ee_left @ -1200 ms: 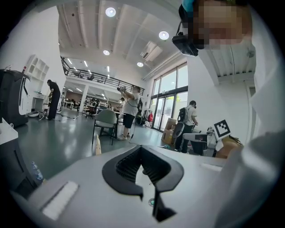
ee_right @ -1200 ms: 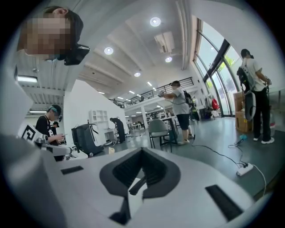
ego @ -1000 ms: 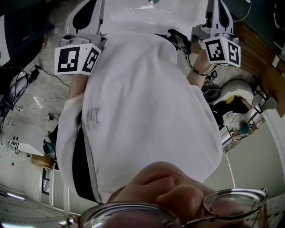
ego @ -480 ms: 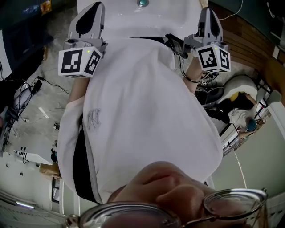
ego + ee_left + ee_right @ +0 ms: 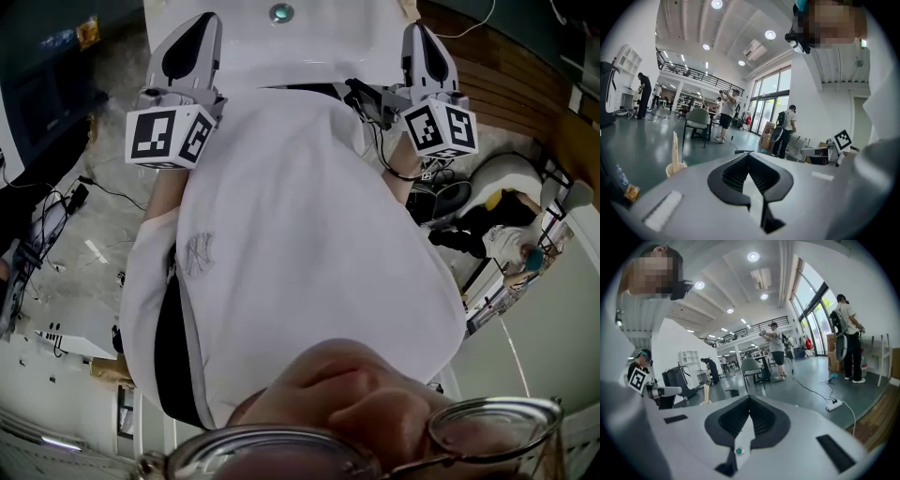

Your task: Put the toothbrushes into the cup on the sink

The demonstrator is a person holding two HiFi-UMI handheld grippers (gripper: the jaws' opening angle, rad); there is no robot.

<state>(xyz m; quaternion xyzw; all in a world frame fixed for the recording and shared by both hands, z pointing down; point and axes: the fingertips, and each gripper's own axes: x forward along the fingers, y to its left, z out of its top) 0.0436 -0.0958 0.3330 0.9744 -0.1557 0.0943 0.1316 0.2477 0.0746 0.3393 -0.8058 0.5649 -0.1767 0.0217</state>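
In the head view both grippers reach forward over the near rim of a white sink with a teal drain. My left gripper and right gripper are each shut, empty, with the pad tips touching. The left gripper view shows its jaws meeting in a point, and a pale cup with a pale upright stick in it to the left. From the right gripper the same upright stick shows to the left, and the drain lies below the jaws. I see no loose toothbrushes.
My white shirt fills the middle of the head view. Cables lie on the floor at left. Beyond the sink is an open hall with a chair and several people standing. A power strip lies on the floor at right.
The head view has dropped a little, so more of the sink and its drain show. Both grippers sit slightly lower in the frame, the right one further left. Their jaws have stayed shut.
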